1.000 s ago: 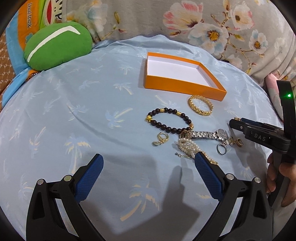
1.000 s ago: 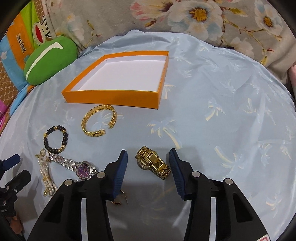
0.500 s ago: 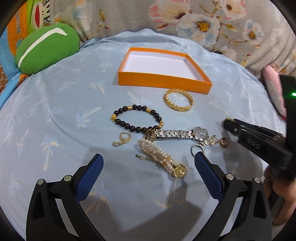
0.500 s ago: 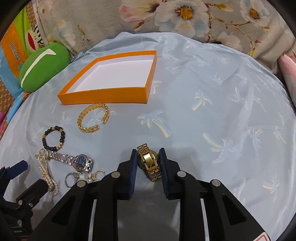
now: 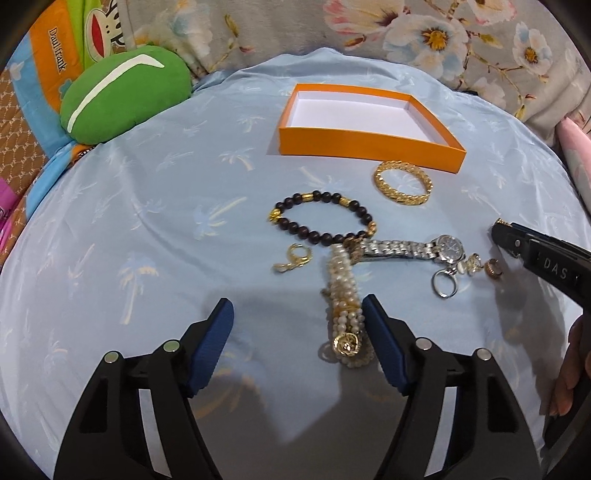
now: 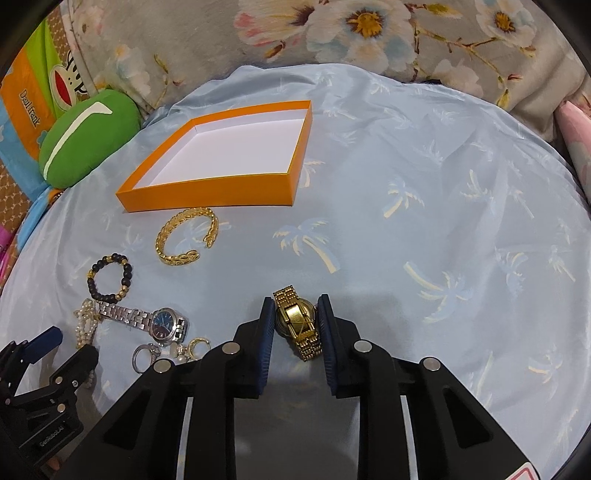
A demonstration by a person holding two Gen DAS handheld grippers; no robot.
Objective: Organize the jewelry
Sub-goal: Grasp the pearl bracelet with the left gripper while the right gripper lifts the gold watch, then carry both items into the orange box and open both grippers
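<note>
On the pale blue cloth, my left gripper [image 5: 297, 304] hangs over the near end of the pearl bracelet [image 5: 343, 295]. Its jaws are closing; the pearls lie just inside the right pad [image 5: 380, 332], and the left pad is apart from them. My right gripper [image 6: 295, 304] is shut on the gold watch [image 6: 295, 319], which rests on the cloth. An empty orange box [image 5: 369, 146] sits further back. In front of it lie a gold bangle [image 5: 402, 182], a dark bead bracelet [image 5: 316, 195], a silver watch [image 5: 406, 249], a gold earring [image 5: 293, 258] and rings [image 5: 445, 286].
A green cushion [image 5: 125, 96] lies at the back left, and flowered bedding [image 5: 424, 33] runs along the back. The right gripper's body [image 5: 535, 254] and a person's hand [image 5: 572, 358] stand at the right edge of the left wrist view.
The left gripper has come closer to the pearl bracelet and its jaws have narrowed. The right gripper's jaws closed onto the gold watch.
</note>
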